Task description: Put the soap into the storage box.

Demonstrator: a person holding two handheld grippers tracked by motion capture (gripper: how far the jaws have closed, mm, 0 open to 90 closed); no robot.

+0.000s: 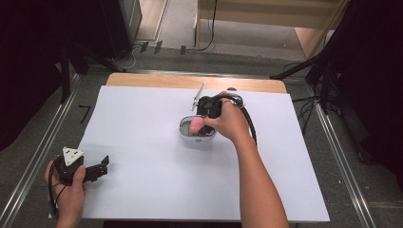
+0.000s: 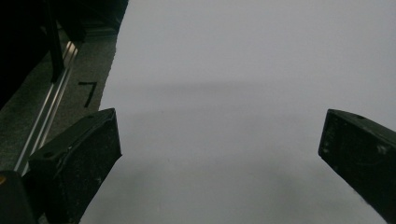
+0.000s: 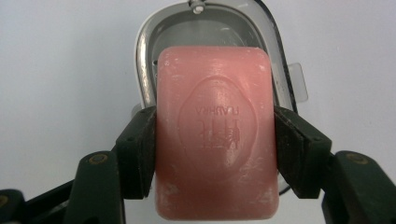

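A pink soap bar (image 3: 215,133) is clamped by the right gripper (image 3: 215,149) above an open soap dish (image 3: 148,51), apparently for placing. The left gripper (image 1: 90,170) is rested on the desk (image 1: 142,156), jaws wide, empty.

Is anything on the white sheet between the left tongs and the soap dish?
Nothing: in the high view, bare white sheet runs from the open left tongs to the soap dish.

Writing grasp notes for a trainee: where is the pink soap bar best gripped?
Across its two long flat edges, midway along, coming from above, as the right hand-held gripper does now. The soap bar is a rounded rectangle; those sides are parallel, so pads sit flush.
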